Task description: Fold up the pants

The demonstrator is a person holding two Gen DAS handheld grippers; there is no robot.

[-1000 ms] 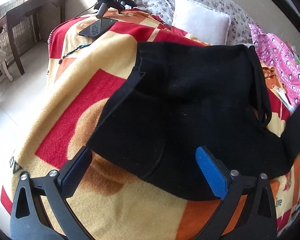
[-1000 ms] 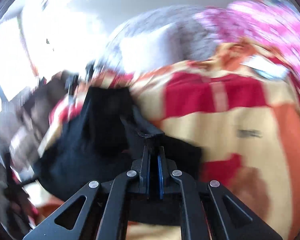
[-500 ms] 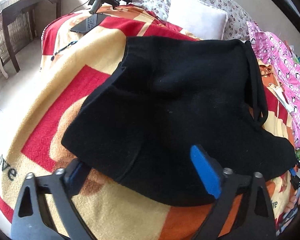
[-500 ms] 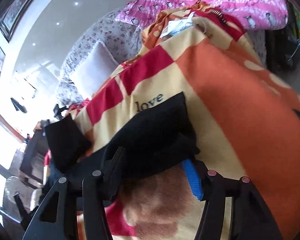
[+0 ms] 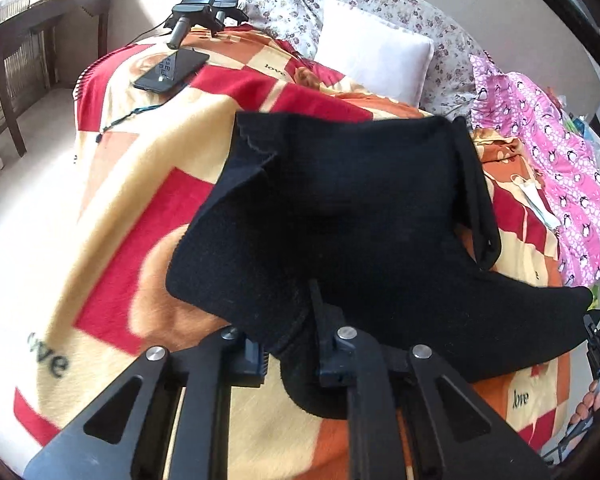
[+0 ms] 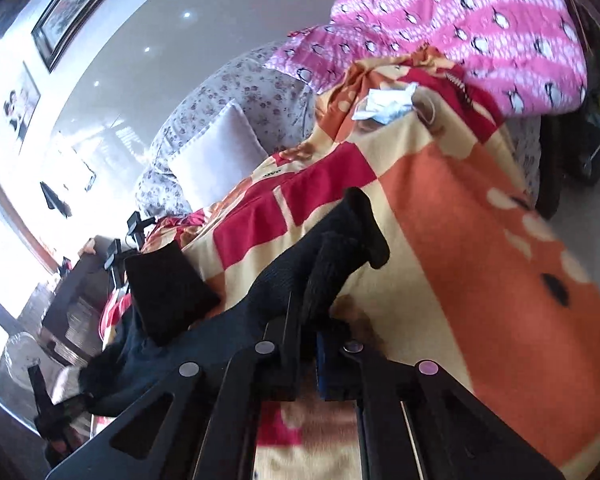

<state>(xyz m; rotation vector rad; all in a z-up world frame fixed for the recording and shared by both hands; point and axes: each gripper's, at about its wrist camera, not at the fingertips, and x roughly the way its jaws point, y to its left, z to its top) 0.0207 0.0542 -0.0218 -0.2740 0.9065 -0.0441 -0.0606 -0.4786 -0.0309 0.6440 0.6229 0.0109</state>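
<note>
Left gripper (image 5: 296,344) clamped on near hem of black pants (image 5: 352,216); right gripper (image 6: 306,320) pinching bunched end of same pants (image 6: 284,280). Pants lie spread on patterned blanket (image 5: 132,184), far corner curled over. Risk: thin pinch slips during lift, fold goes crooked; phone (image 5: 172,70) at far left safe, well apart.

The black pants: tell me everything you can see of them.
The pants are plain black, of a soft knit-looking cloth, and lie rumpled and partly doubled over on the red, cream and orange blanket. One hemmed edge stands up at the far side. The left gripper is shut on the near edge, lifting it slightly; the right gripper is shut on another bunched, ribbed end. Both have just been closing onto the cloth. Nothing else touches them.
</note>
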